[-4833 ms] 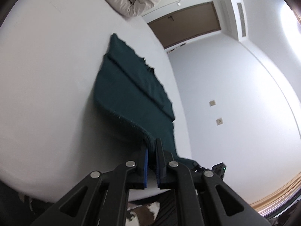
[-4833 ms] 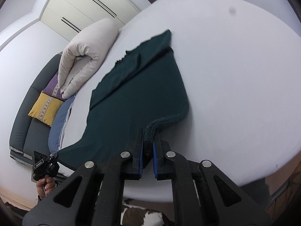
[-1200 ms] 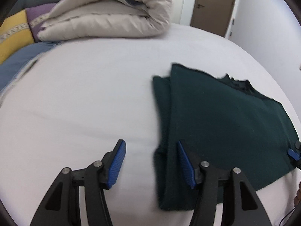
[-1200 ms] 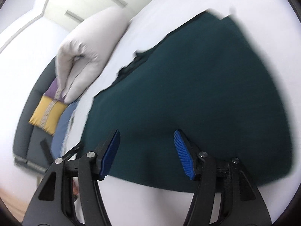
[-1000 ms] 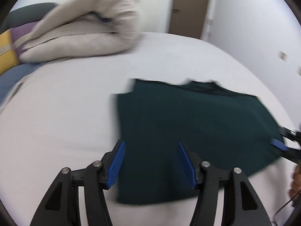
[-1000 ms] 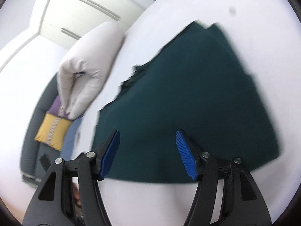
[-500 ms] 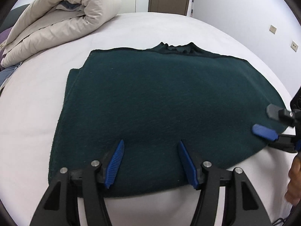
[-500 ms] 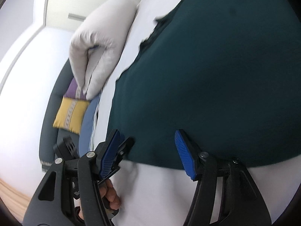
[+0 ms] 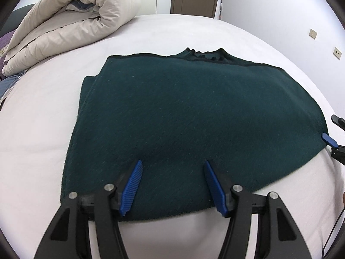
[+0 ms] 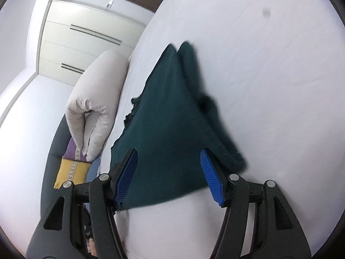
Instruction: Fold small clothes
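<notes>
Sweater (image 9: pixel 194 116) (dark green) — flat, both jaws apart

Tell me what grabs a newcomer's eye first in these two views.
The dark green garment dominates, folded and lying flat on the white bed. Both the left gripper and right gripper hang open over its near edge. A rolled beige duvet sits at the far left of the bed.

Green garment (image 9: pixel 194 112) on white bed (image 9: pixel 43 112)
</notes>
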The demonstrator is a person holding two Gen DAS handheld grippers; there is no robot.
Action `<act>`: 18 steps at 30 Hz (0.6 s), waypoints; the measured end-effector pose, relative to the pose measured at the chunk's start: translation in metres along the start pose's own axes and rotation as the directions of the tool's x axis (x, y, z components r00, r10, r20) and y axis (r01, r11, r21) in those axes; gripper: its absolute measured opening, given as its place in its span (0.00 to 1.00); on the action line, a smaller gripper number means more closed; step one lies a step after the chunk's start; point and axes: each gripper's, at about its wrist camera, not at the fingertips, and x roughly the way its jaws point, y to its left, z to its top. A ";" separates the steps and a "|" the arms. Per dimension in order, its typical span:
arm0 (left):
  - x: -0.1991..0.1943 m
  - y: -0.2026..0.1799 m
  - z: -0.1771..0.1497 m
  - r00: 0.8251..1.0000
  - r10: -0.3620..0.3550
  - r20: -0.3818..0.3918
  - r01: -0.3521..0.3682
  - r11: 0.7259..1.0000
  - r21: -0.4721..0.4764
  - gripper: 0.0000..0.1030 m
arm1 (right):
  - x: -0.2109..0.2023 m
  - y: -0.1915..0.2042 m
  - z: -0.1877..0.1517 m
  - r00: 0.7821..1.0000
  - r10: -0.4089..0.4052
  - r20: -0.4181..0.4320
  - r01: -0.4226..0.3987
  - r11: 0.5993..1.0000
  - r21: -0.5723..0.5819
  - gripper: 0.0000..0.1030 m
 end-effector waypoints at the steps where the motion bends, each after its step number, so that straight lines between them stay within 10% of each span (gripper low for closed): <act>1: 0.000 0.000 0.000 1.000 -0.001 -0.001 0.001 1.000 -0.001 0.61 | -0.003 -0.001 0.001 1.000 -0.009 0.003 0.009 1.000 -0.001 0.57; 9: -0.013 0.015 -0.003 1.000 0.000 0.009 0.001 0.999 -0.042 0.61 | -0.001 0.035 -0.013 1.000 -0.005 0.014 0.006 0.999 -0.041 0.59; 18: -0.019 0.048 -0.012 1.000 0.019 0.013 -0.018 0.995 -0.098 0.61 | 0.071 0.097 -0.057 0.980 0.053 -0.192 -0.083 0.985 -0.152 0.60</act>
